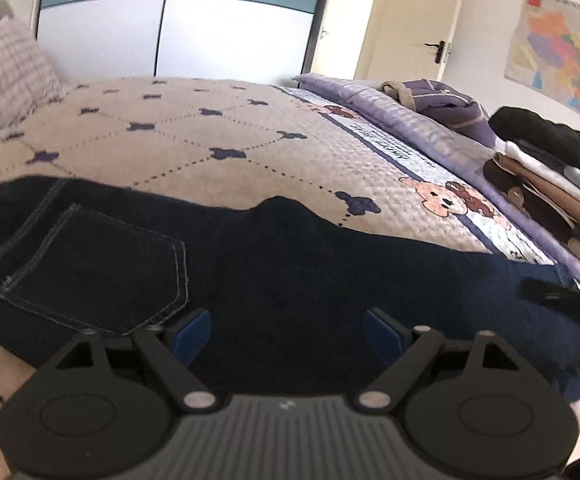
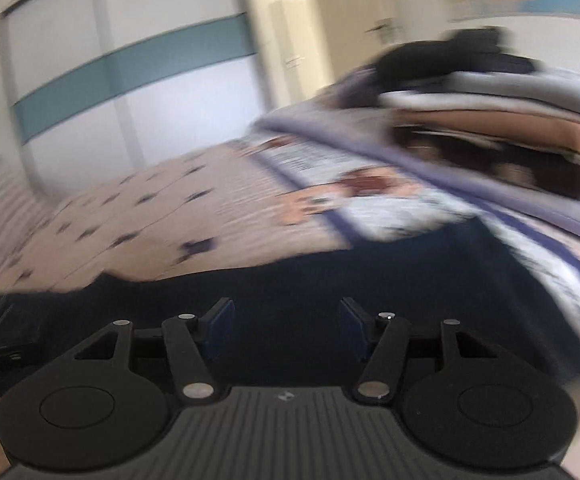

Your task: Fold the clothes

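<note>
Dark blue jeans [image 1: 273,264] lie flat across the beige quilted bedspread [image 1: 193,136], with a stitched back pocket [image 1: 101,272] to the left. My left gripper [image 1: 287,334] hovers over the jeans near the pocket, its blue pads [image 1: 191,336] wide apart and empty, so it is open. In the left wrist view the black right gripper [image 1: 566,302] shows over the jeans' right end. The right wrist view is motion-blurred. There the right gripper [image 2: 285,326] is above the jeans [image 2: 330,288], open, with no cloth pinched between its pads.
A stack of folded clothes [image 1: 550,184] with a black garment on top sits at the bed's right side, on a purple quilt [image 1: 370,100]. A checked pillow [image 1: 5,80] lies at the far left. Behind the bed stand a wardrobe [image 1: 217,32] and a door [image 1: 414,16].
</note>
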Demonstrator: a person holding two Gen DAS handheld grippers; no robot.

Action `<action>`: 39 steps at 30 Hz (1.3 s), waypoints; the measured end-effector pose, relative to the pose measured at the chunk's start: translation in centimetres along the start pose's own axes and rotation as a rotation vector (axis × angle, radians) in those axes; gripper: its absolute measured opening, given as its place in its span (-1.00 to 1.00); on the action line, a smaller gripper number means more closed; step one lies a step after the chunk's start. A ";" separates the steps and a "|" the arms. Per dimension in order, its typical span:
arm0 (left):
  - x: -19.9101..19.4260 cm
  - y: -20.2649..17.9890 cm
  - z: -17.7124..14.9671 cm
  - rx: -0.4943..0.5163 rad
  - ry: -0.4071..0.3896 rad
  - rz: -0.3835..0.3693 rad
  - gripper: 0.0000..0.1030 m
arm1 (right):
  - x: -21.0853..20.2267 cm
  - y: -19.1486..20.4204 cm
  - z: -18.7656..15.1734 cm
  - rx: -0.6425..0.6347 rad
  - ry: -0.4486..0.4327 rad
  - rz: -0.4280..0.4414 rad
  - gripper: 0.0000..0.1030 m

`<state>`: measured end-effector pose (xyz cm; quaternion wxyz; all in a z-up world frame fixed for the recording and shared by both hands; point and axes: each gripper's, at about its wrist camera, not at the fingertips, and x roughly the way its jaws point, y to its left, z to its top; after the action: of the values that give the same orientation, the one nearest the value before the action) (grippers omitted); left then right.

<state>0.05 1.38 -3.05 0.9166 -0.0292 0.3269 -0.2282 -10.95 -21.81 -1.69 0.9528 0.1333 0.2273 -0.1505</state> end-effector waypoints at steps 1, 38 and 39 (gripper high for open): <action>0.3 0.0 0.0 0.001 0.003 -0.004 0.66 | 1.2 1.2 0.4 -0.046 0.023 0.020 0.09; -0.8 3.0 -3.7 0.203 -0.027 -0.093 0.66 | 14.3 21.0 0.5 -0.471 0.300 0.524 -0.36; -0.8 3.0 -3.7 0.206 -0.028 -0.094 0.66 | 15.1 21.4 0.9 -0.465 0.298 0.517 -0.38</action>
<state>-1.57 4.80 -6.09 0.9075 0.0467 0.2873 -0.3030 9.68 -5.81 -4.10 0.9207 -0.0130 0.3505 0.1714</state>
